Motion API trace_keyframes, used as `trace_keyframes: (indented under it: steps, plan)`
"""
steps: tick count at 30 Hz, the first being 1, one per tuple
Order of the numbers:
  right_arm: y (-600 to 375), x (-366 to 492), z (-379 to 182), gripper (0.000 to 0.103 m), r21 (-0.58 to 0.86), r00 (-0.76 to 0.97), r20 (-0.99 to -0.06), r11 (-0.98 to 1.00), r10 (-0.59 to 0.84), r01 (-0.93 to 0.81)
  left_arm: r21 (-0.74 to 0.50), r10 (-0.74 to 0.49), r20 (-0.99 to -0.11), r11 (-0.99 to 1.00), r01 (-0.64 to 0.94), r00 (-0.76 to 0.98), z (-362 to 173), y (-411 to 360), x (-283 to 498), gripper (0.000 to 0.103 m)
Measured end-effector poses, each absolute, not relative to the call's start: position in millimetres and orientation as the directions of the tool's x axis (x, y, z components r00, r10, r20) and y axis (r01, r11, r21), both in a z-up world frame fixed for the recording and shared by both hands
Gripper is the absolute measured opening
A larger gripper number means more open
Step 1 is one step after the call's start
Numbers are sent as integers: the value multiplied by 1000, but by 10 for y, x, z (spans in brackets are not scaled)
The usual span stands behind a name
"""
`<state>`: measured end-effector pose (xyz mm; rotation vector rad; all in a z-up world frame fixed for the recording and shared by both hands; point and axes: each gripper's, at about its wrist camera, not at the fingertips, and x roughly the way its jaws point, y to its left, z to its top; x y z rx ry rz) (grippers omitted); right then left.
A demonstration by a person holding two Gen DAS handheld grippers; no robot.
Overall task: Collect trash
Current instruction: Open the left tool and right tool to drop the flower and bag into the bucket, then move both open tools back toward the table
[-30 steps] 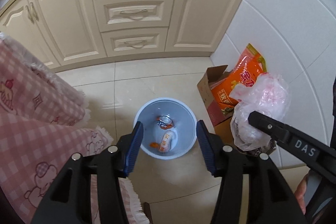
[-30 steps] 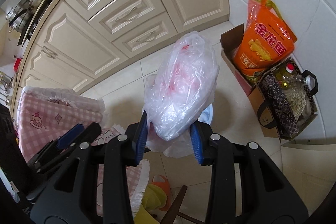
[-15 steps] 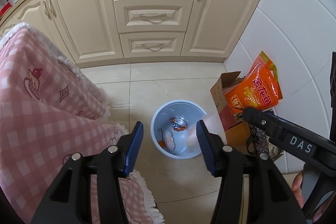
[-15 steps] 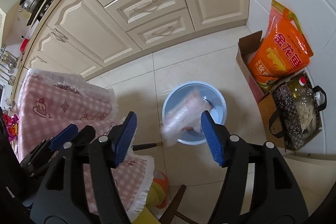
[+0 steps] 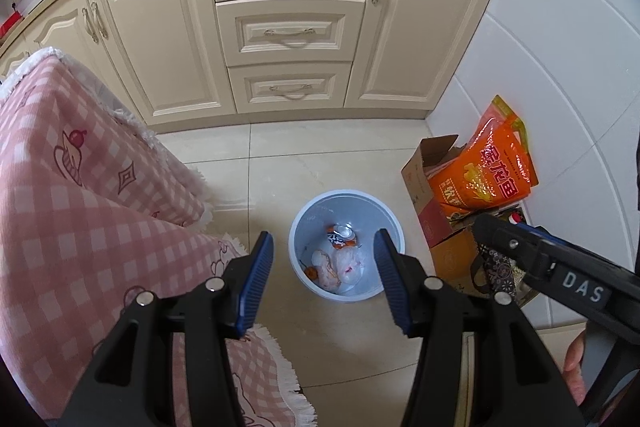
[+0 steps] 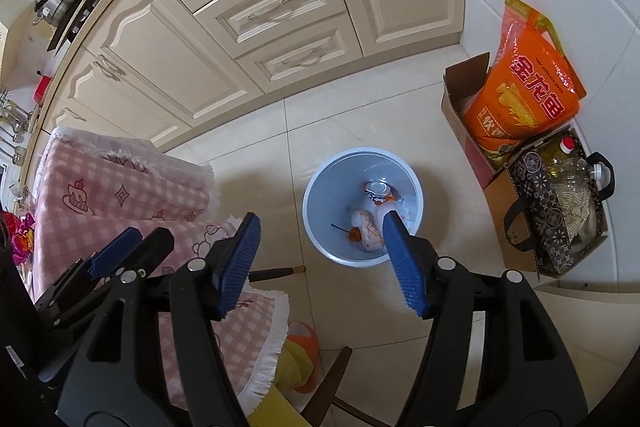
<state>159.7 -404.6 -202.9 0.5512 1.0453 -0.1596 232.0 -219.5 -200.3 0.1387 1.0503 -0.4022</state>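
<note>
Inside, bin [image 5: 390, 227] holds can [image 5: 341, 235], plastic bag [image 5: 350, 263].

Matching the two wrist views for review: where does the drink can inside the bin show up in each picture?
Left wrist: drink can at the far side of the pale blue bin, centre frame.
Right wrist: drink can in the bin's upper right.
Shared landmark: orange sack, right of the bin.
</note>
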Motion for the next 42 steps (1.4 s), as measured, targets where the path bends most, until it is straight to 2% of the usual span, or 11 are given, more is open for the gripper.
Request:
trace_keyframes:
  steps: [16, 30, 42]
  plan:
    - [-3874, 1253, -1783, 63, 355, 542, -832, 866, 121, 351, -73, -273, -833, 917, 393, 481, -1697, -2052, 2042, 52]
    - [-3308, 978, -1270, 66, 345, 636, -760, 912, 132, 223, -93, -310, -728, 928, 359, 611, -1083, -1561, 1548, 52]
    - [-2679, 894, -885, 72, 323, 694, -699, 942, 172, 92, -115, -265, -625, 962, 249, 734, -681, -781, 1223, 52]
